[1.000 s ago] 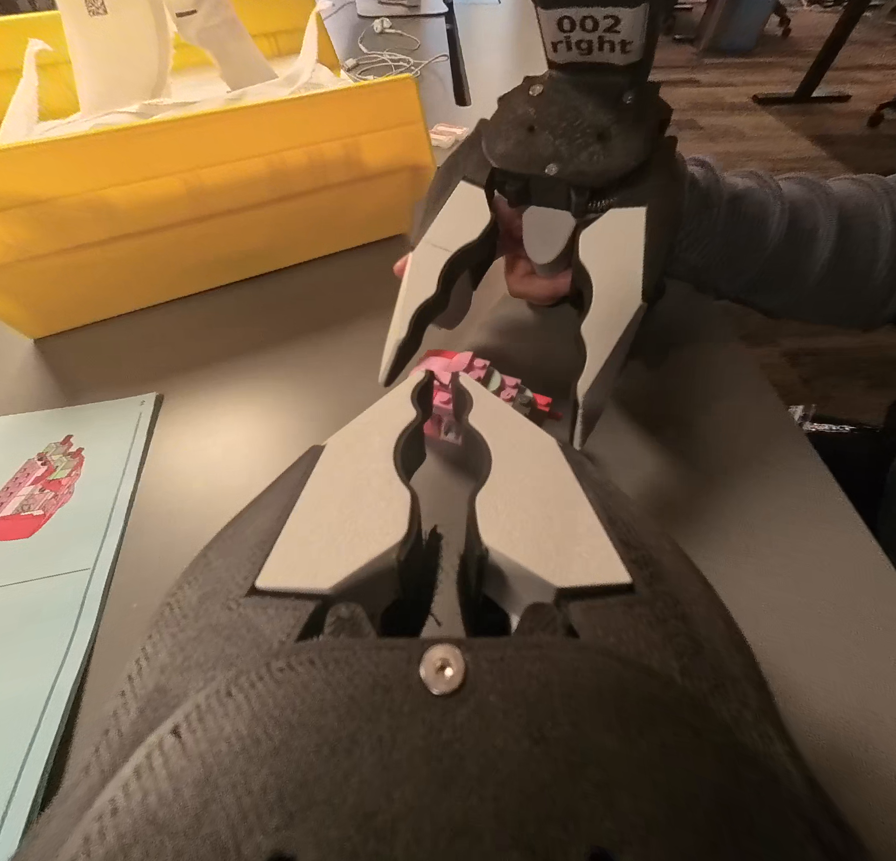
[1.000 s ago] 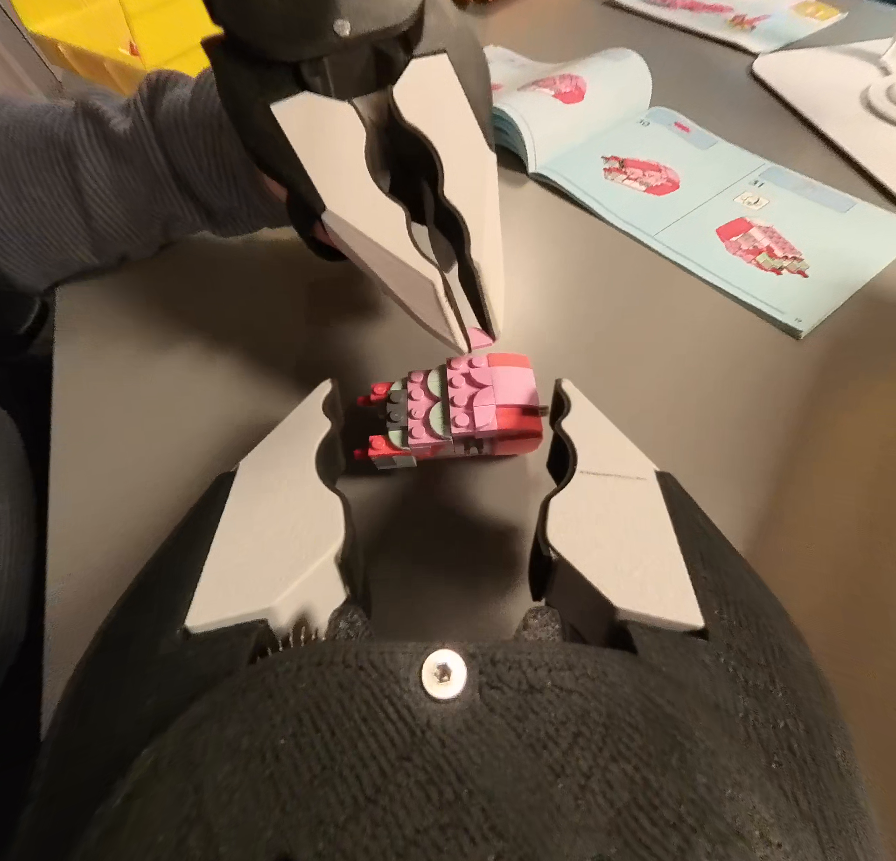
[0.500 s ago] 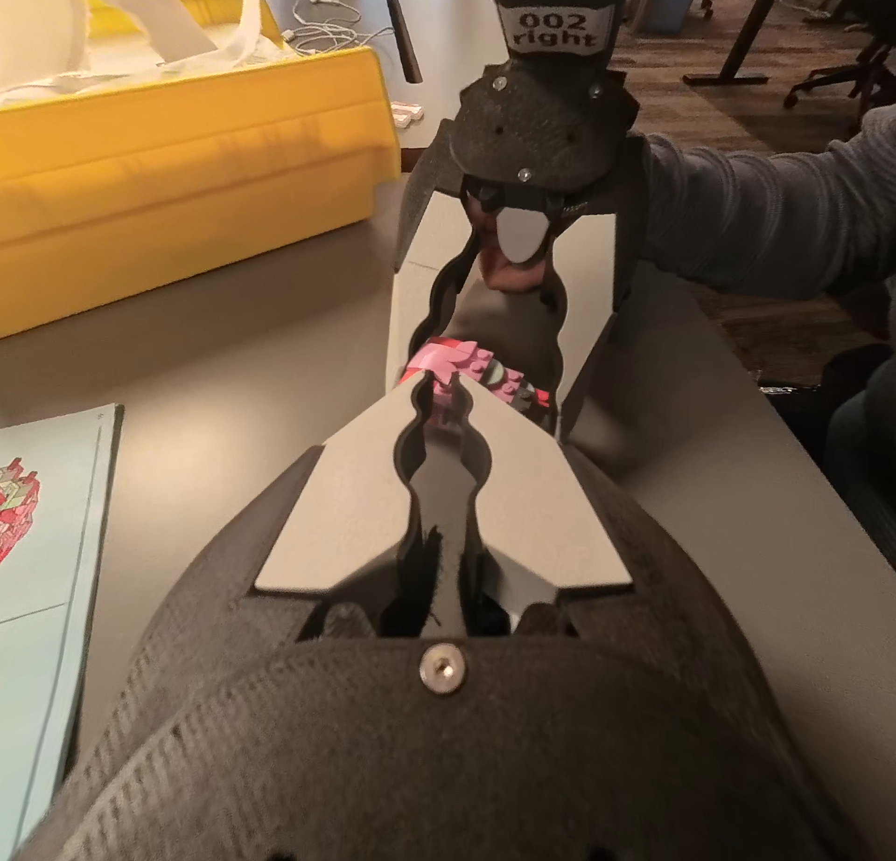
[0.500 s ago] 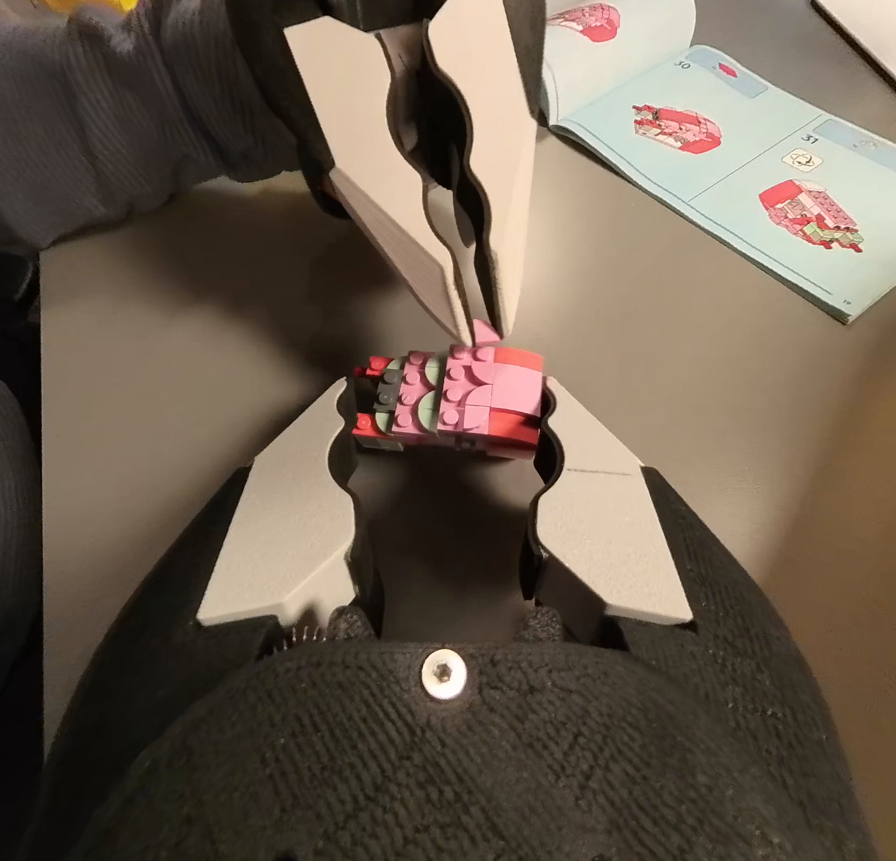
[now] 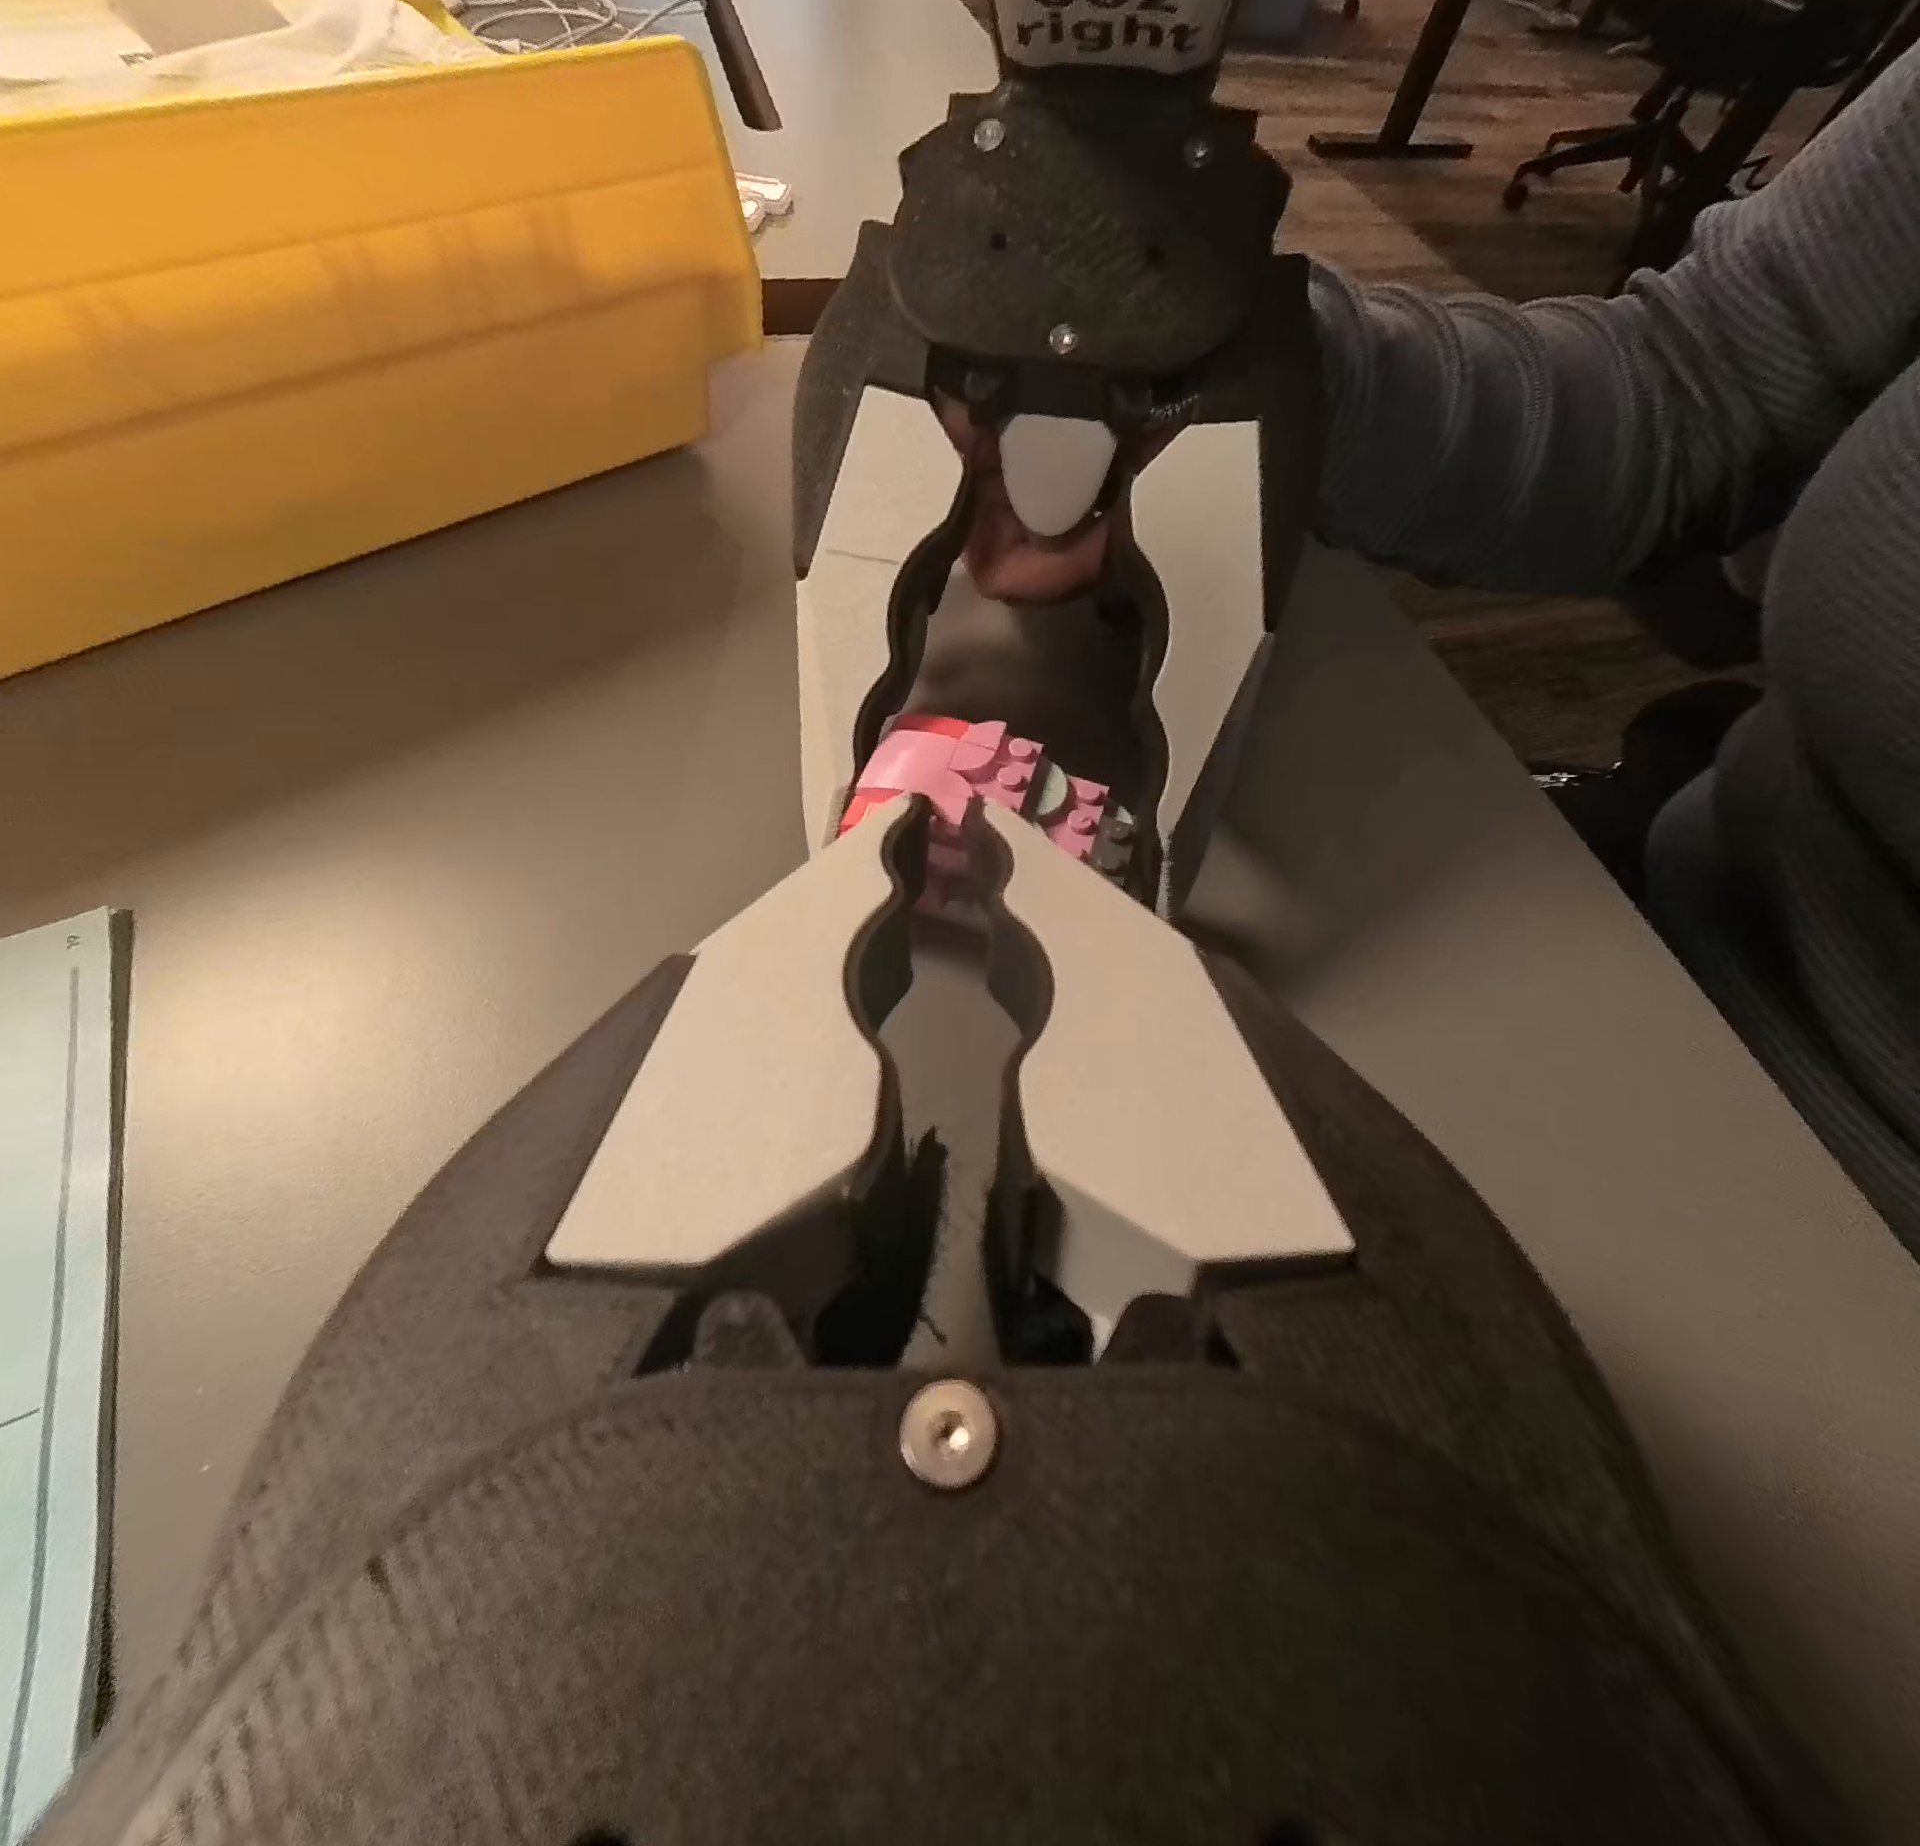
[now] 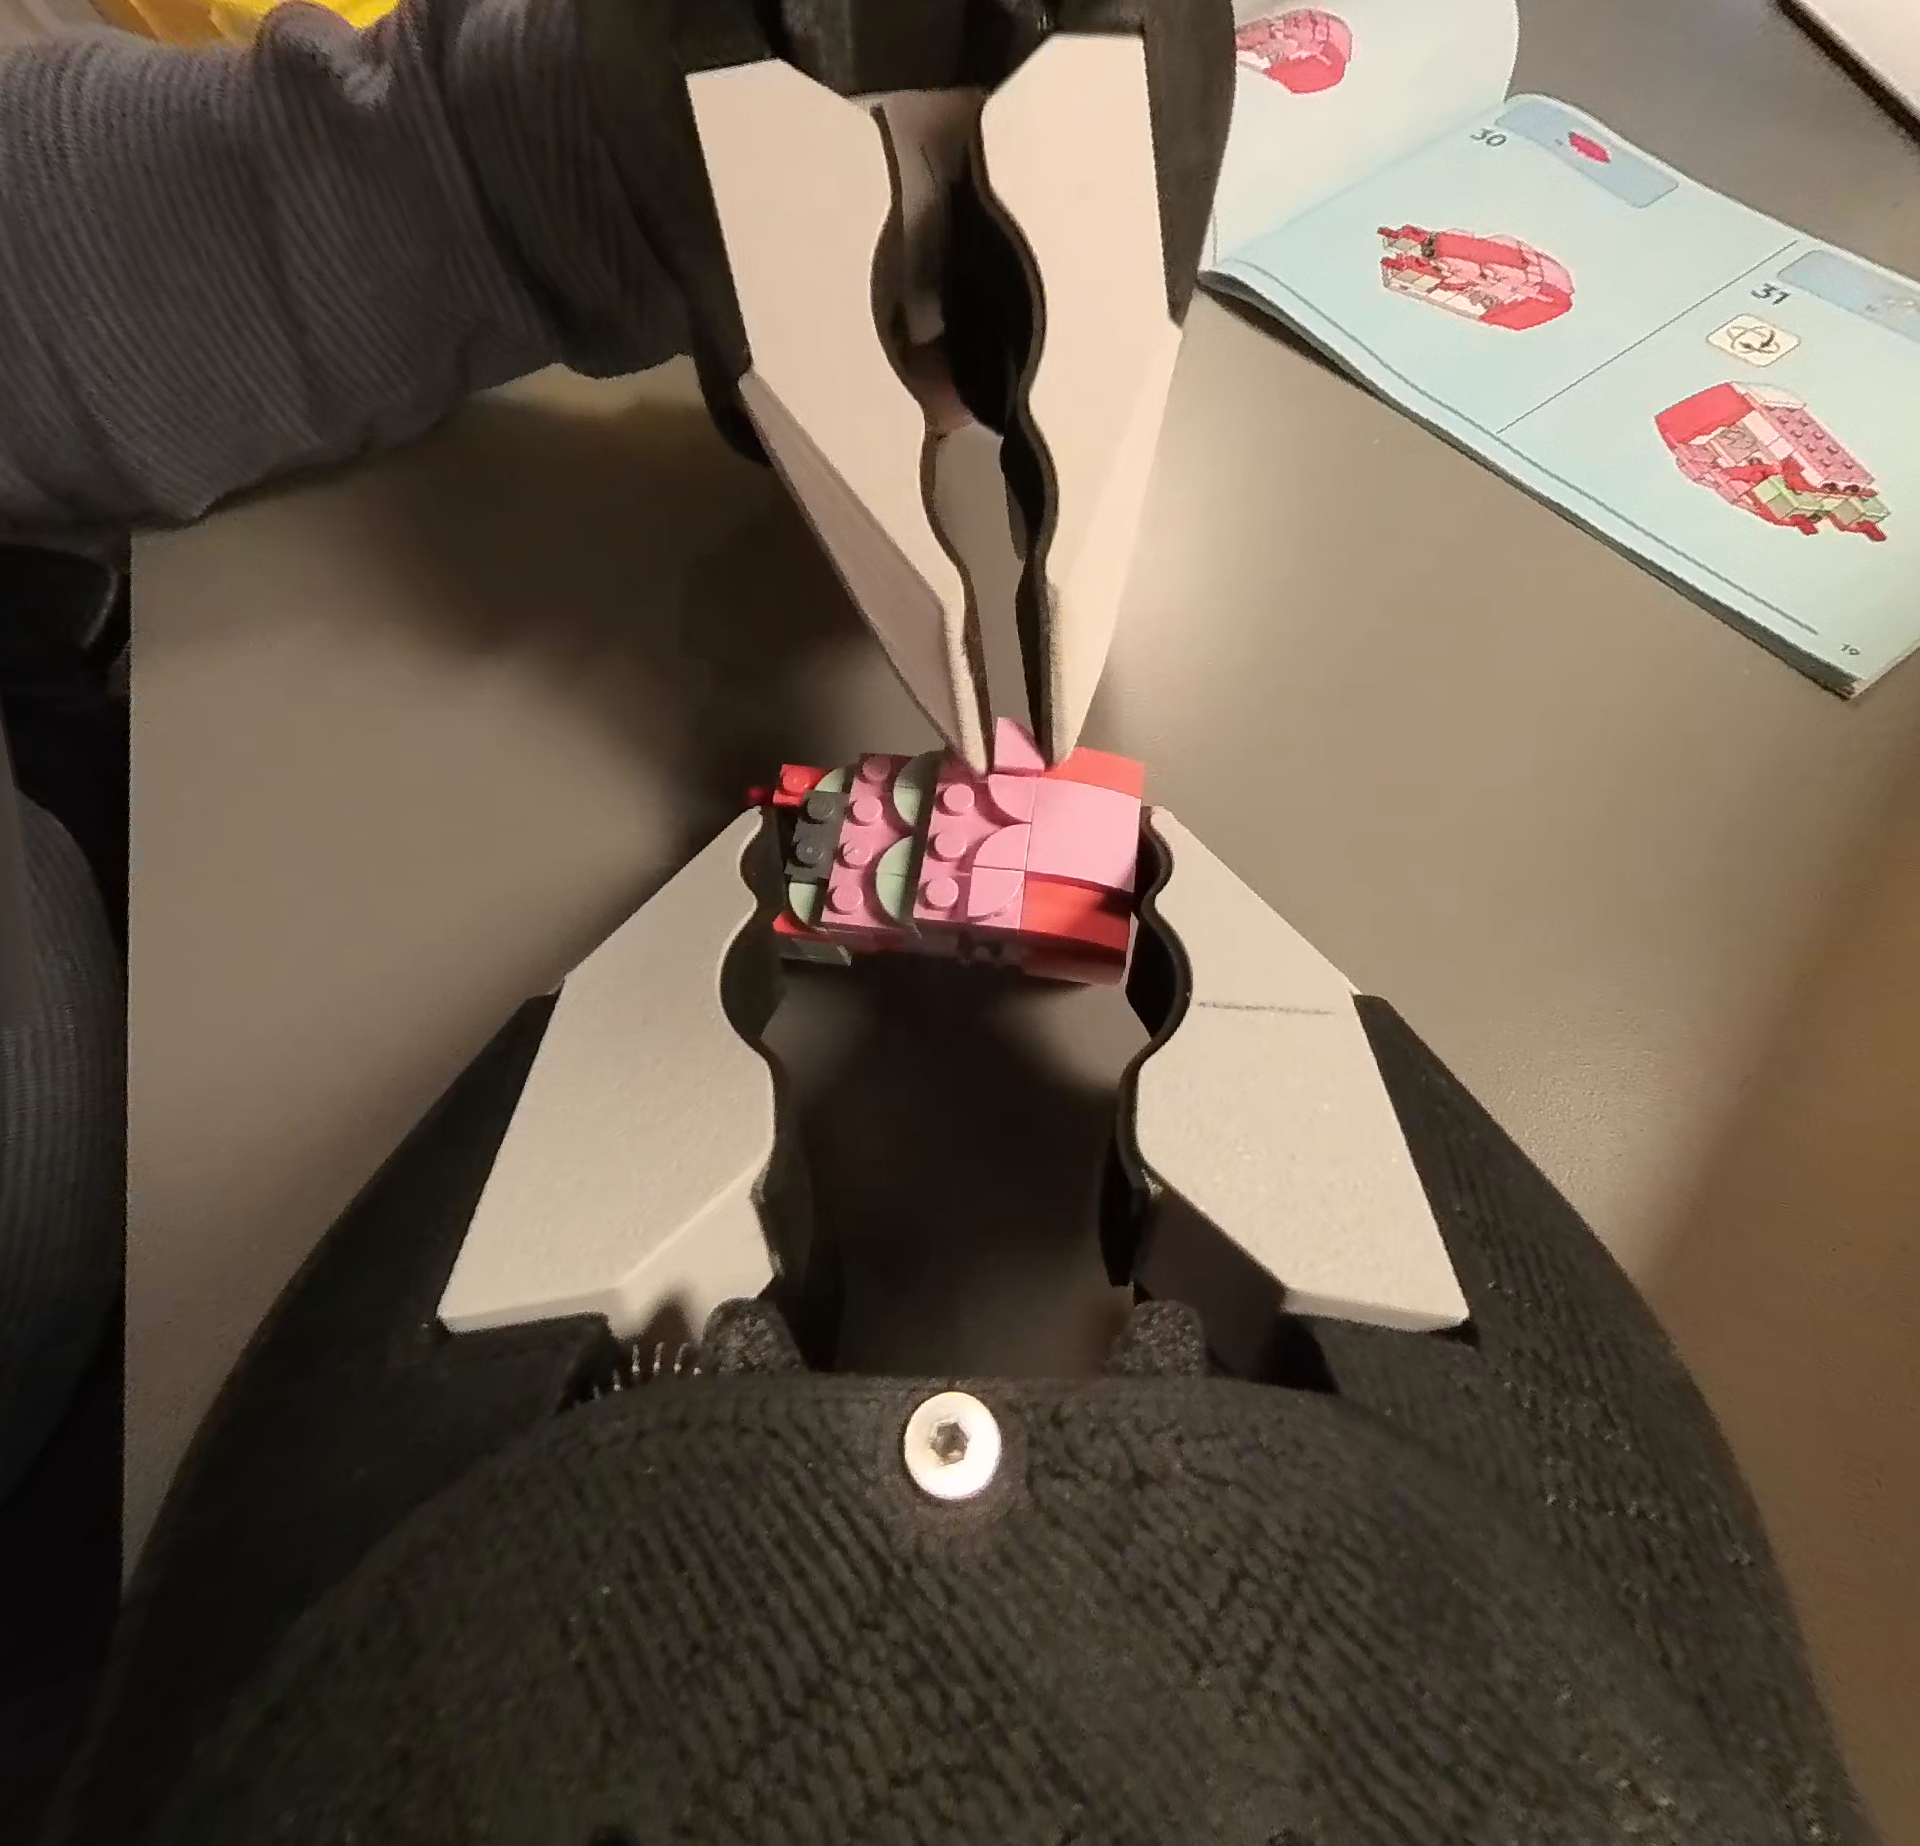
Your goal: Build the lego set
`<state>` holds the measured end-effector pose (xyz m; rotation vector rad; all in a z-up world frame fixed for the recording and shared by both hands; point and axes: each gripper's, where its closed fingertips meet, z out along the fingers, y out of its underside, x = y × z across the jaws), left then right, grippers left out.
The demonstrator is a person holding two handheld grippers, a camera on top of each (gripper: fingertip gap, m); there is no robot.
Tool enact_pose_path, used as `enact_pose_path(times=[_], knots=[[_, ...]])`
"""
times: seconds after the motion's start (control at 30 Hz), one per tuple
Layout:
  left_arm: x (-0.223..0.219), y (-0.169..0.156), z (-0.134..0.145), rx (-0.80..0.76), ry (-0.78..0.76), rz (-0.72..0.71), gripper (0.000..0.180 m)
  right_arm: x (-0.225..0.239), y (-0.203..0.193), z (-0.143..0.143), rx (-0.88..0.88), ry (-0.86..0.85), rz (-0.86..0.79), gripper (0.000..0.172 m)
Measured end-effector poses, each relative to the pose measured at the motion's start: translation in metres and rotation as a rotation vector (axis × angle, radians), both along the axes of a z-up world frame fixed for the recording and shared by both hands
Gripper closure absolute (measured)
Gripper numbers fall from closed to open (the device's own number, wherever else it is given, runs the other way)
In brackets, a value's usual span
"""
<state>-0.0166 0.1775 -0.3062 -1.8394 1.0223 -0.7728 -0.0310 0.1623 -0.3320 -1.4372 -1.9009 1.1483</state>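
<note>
A small pink, red and pale green brick model (image 6: 966, 861) sits on the grey table (image 6: 416, 757). My right gripper (image 6: 951, 846) has closed on it, with one pad against each end. My left gripper (image 5: 948, 814) comes from the opposite side and is shut on a small pink piece (image 6: 1016, 747) at the model's far top edge. In the left wrist view the model (image 5: 997, 768) lies between the right gripper's fingers (image 5: 831, 653), and the pink piece shows between my left fingertips.
A yellow bin (image 5: 343, 269) holding white bags stands at the far left. An open pale blue instruction booklet (image 6: 1621, 362) lies to the right of the model; it also shows in the left wrist view (image 5: 52, 1277). A person's grey sleeve (image 6: 260, 269) holds the left gripper. The table edge (image 5: 1558, 809) runs along the right. My two grippers' fingertips are within a few centimetres of each other.
My right gripper moved forward around the model and its jaws narrowed until the pads met both ends. My left gripper stayed shut on the pink piece at the model's top.
</note>
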Motion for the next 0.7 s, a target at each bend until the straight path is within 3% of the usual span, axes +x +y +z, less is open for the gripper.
enact_pose_path(times=[0.7], knots=[[-0.0008, 0.0012, 0.0000, -0.017, -0.020, -0.006, 0.172, -0.0007, 0.0004, 0.0002, -0.013, -0.002, 0.000, 0.106]])
